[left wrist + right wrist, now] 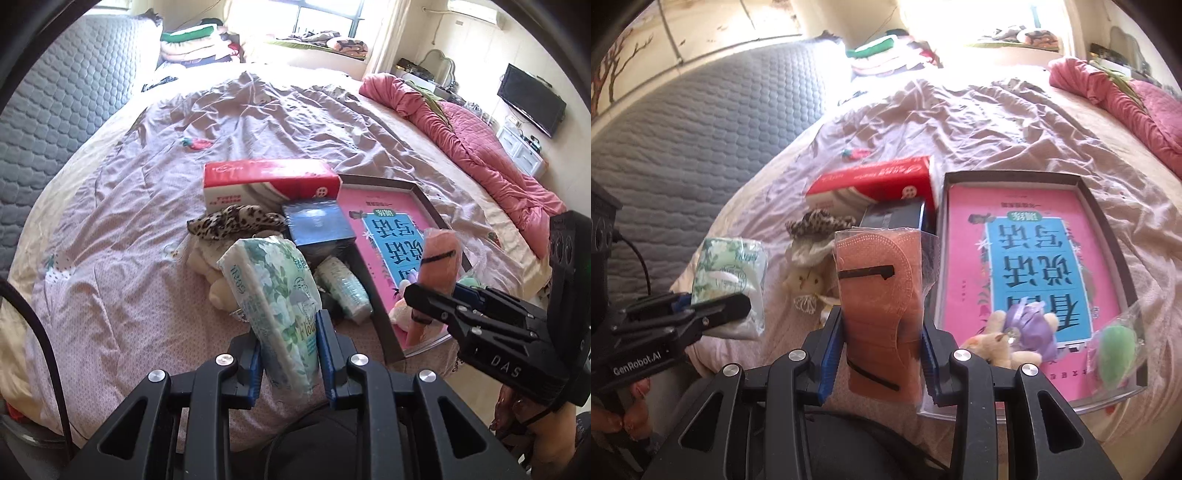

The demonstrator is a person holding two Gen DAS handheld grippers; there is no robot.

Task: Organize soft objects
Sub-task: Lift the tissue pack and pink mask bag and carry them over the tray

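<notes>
Left tool (290, 354) sits closest to its camera, blue pads clamped on a green floral tissue pack (273, 295) that stands tilted, raised above the bed (129, 229). Right tool (882, 354) is closed on an orange face mask in clear wrap (879, 306), held upright off the bed; pads press both sides of the wrap. Each tool shows up in the other's camera: right tool at the right edge of the left view, left tool at the lower left of the right view, a hand (628, 410) visible under it. Ahead of both, a shallow grey box tray (1108, 221) lies on the pinkish sheet, with a pink and blue book (1027, 266) flat inside it. On the book's near end: a small plush toy with a purple bow (1015, 336) and a green item in a clear bag (1115, 343). Left of the tray: a red and white box (879, 181), a dark blue box (317, 225) just in front of it, a leopard-print scrunchie (232, 221), a cream plush toy (807, 282) and a second small tissue pack (343, 286). Pink quilt (480, 140) is bunched along the far right side of the bed.
</notes>
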